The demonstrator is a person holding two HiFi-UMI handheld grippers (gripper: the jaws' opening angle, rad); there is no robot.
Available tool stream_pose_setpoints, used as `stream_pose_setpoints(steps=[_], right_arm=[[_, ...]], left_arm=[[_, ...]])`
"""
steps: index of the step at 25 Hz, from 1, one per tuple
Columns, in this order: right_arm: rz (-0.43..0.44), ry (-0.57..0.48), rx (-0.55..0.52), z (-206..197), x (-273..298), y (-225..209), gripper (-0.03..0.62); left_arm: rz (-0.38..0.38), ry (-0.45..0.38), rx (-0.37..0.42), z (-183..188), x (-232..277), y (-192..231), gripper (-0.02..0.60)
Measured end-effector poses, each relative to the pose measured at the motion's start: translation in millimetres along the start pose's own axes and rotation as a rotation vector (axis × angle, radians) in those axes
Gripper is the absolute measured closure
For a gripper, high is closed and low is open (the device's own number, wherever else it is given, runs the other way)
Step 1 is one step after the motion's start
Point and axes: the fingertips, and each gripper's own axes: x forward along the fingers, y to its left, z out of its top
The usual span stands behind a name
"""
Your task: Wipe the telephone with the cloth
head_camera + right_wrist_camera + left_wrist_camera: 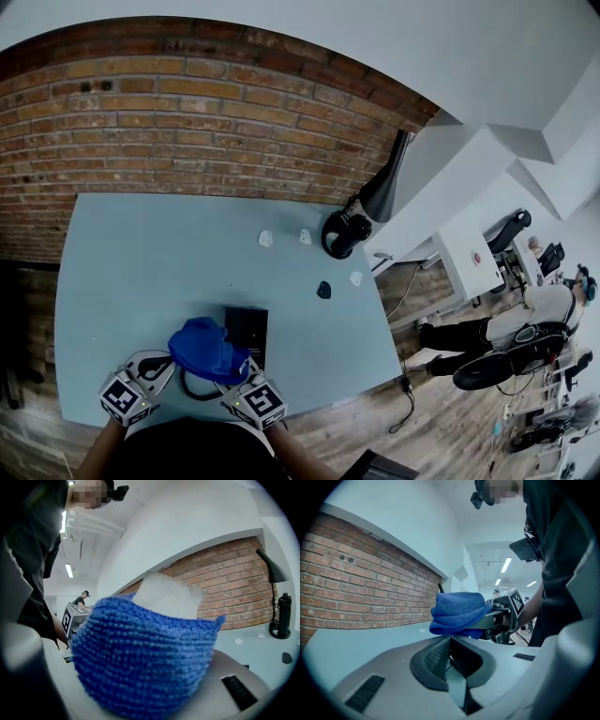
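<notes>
Blue terry cloth [206,349] sat bunched in the right gripper [246,386], whose fingers were pinching it so deeply that the pile filled most of the right gripper view. Only one pale fingertip [168,595] poked above the fold. The left gripper [155,367] was close beside it at the near edge of the desk [141,272], its fingers pressed together with nothing visible between them. The telephone [247,333], a flat black body, lay on the desk just beyond the cloth and partly under it, with a dark cord [187,389] looping toward the person.

The wipe looked barely begun, or about to begin. To do it well, the right gripper would want to lower the wad until it bore flat on the telephone's top, then draw it across in overlapping strokes, keeping the pinch firm so the cloth could not slip out. The body looked light enough to skate on the smooth desk, so the left gripper would do well to steady it at an edge, clear of the cord.

Much was hard to read. The cloth covered the near part of the telephone, so whether the two were touching could not be told. No handset or keys could be made out. A few small pale scraps [266,238] and a black lamp [380,192] stood well apart at the far side
</notes>
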Motion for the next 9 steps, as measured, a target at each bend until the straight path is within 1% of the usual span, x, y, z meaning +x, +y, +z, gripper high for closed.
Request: stream_pose_setpoints(steps=[9], right_arm=[[0.004,0.009,-0.007,-3.9,-1.2,0.5,0.482]], left_arm=[[-0.003,0.004,0.001,-5.0,-0.6,-0.7,0.56]])
